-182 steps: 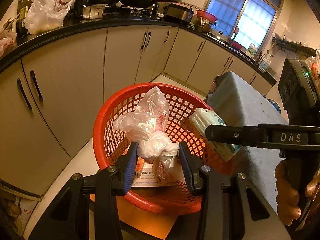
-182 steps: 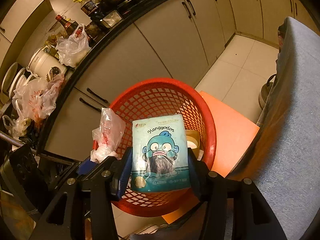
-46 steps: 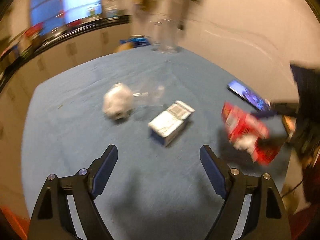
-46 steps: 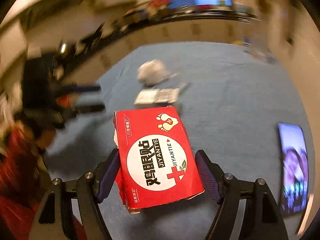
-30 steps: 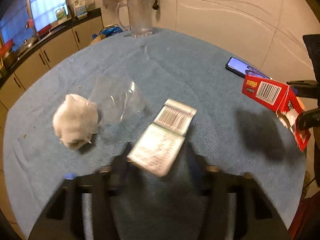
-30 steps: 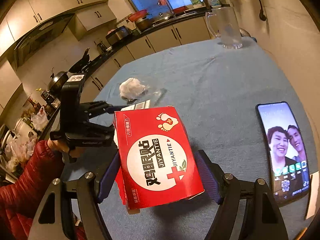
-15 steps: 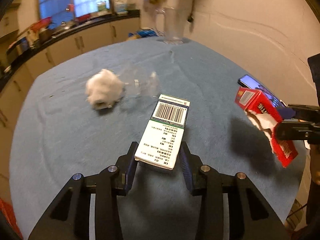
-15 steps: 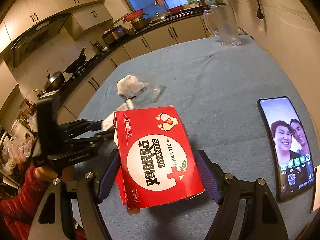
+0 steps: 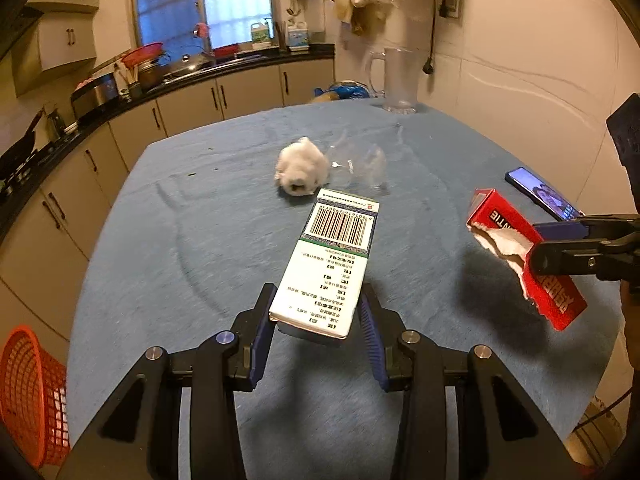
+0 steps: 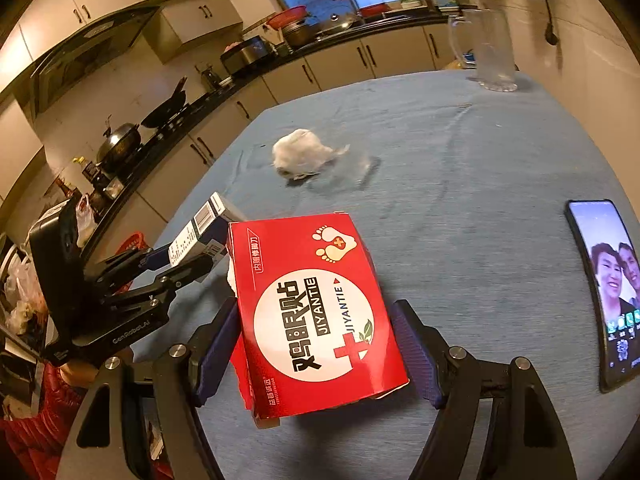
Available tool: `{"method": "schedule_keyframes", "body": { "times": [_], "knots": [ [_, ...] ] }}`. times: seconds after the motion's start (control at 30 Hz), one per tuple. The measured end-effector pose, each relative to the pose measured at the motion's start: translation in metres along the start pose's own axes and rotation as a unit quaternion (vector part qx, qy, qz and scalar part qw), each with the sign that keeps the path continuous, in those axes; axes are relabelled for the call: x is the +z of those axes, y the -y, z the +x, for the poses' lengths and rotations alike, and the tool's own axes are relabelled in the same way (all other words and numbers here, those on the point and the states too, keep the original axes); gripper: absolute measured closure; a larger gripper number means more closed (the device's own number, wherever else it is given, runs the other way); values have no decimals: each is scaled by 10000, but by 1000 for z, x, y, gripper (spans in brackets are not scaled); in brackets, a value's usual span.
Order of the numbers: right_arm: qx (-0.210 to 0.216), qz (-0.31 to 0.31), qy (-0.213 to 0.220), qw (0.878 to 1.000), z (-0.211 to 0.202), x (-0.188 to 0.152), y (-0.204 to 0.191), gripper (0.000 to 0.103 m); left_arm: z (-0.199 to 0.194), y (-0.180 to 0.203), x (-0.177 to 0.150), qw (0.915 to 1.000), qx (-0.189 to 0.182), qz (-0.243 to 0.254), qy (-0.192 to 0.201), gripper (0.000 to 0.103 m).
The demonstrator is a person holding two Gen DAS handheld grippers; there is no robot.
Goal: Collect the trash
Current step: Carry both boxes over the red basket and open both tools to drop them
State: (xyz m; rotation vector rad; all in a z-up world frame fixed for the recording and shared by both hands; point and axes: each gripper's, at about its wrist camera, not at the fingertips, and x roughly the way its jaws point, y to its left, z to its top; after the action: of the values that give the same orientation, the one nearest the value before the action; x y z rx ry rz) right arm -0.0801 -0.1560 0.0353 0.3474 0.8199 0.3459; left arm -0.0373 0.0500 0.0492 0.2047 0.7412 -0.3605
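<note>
I'm gripping the white barcode box (image 9: pixel 329 271) in my left hand-held gripper (image 9: pixel 318 320) and the red box (image 10: pixel 316 312) in my right hand-held gripper (image 10: pixel 316 344), both above the blue tabletop (image 9: pixel 200 240).

Left gripper (image 9: pixel 317 322): raised above the table, fingers clamped on a white box (image 9: pixel 330 268).
Right gripper (image 10: pixel 316 344): raised alongside, fingers clamped on a red box (image 10: pixel 316 316).

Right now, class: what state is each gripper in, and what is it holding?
Left gripper: shut on the white barcode box.
Right gripper: shut on the red box.
</note>
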Motion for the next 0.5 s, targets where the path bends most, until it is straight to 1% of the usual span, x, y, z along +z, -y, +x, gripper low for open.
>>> {"method": "schedule_keyframes", "body": {
  "times": [0.17, 0.5],
  "knots": [
    [8, -117, -76, 9999, 8, 1, -18, 23, -14, -13, -10, 9999, 22, -135, 89, 64],
    [24, -338, -213, 9992, 27, 7, -55, 23, -40, -53, -32, 9984, 187, -490, 230, 64]
  ]
}}
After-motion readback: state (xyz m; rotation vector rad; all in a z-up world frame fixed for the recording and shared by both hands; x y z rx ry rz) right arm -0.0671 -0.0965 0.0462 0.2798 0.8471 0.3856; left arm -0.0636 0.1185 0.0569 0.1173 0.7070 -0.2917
